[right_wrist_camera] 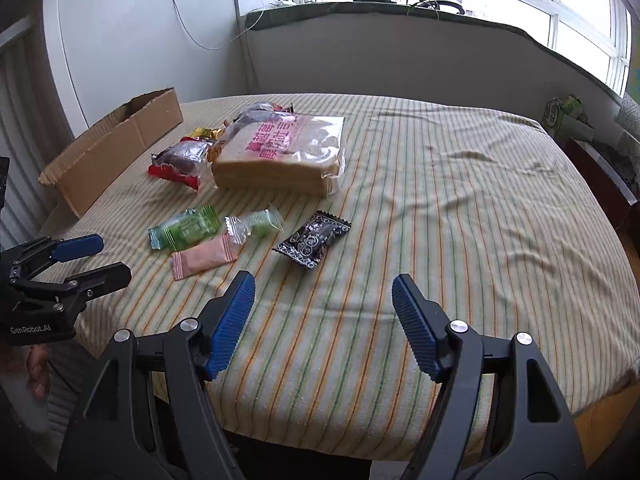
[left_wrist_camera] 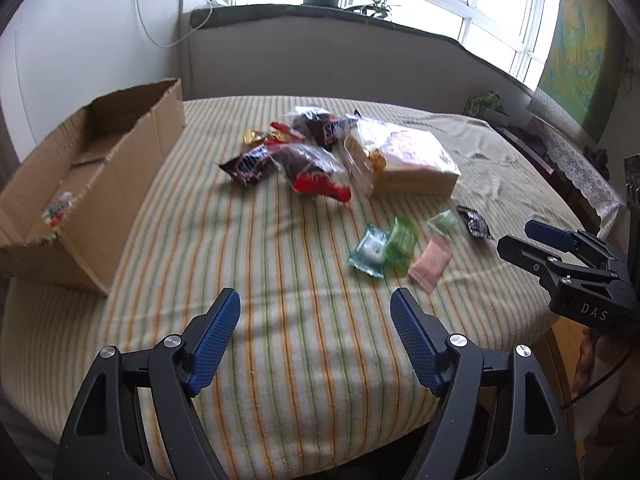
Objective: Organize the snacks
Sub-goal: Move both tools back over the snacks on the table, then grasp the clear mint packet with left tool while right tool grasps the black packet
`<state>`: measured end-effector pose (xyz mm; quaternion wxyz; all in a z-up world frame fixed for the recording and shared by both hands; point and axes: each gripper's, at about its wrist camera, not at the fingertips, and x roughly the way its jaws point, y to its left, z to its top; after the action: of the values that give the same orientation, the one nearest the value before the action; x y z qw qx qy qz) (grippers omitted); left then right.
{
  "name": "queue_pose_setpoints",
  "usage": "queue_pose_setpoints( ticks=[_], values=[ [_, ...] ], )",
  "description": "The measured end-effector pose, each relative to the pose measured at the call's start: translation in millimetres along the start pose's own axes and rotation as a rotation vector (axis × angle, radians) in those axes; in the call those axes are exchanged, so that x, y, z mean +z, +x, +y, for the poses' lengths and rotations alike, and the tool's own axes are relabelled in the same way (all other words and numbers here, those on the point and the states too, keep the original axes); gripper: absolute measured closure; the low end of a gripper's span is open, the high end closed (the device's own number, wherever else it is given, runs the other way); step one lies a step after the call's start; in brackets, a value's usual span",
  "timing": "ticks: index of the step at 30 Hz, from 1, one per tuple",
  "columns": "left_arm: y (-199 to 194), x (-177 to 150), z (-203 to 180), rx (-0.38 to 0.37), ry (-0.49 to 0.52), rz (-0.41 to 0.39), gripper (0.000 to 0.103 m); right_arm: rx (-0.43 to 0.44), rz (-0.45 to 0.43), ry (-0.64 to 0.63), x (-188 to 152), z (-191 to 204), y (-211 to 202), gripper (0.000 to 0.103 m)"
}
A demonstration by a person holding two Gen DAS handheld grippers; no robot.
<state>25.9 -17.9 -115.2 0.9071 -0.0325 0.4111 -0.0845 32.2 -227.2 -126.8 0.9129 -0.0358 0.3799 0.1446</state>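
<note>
Your left gripper (left_wrist_camera: 316,316) hovers above the near edge of the striped cloth (left_wrist_camera: 280,340), jaws spread wide and empty. Your right gripper (right_wrist_camera: 324,300) hangs likewise over the cloth's near edge, also spread and holding nothing.

The snacks lie in two groups. Far group: a bread bag (right_wrist_camera: 280,152) with a red pack (right_wrist_camera: 180,162) just beside it and two brown bars (left_wrist_camera: 250,164) close by, touching or overlapping in a pile. Near group: green sachets (right_wrist_camera: 188,226), a pink sachet (right_wrist_camera: 204,262) and a black sachet (right_wrist_camera: 314,242), set ahead of your right gripper.

The box (left_wrist_camera: 92,176) stands open at the cloth's left edge, well apart from the near group; a colourful packet (left_wrist_camera: 58,210) lies inside it.
</note>
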Motion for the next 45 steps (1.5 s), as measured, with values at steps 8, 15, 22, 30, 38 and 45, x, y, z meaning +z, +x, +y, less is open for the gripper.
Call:
queue_pose_setpoints(
  ticks=[8,15,22,30,38,45],
  values=[
    [13,5,-9,0.051,0.092,0.003,0.025,-0.016,0.028,-0.008,6,1,15,0.029],
    [28,16,-18,0.04,0.154,0.001,0.026,-0.019,0.035,-0.022,18,1,32,0.029],
    [46,33,-30,-0.005,0.21,-0.027,0.064,-0.043,0.014,-0.032,33,-1,44,0.082],
    [44,33,-26,-0.046,0.182,-0.035,0.084,-0.038,-0.008,-0.016,31,-9,41,0.093],
    [37,33,-19,-0.062,0.122,-0.04,0.084,-0.014,-0.051,0.034,25,-17,35,0.096],
    [36,34,-14,-0.063,0.106,-0.041,0.084,-0.055,-0.03,-0.031,24,-13,37,0.094]
  ],
)
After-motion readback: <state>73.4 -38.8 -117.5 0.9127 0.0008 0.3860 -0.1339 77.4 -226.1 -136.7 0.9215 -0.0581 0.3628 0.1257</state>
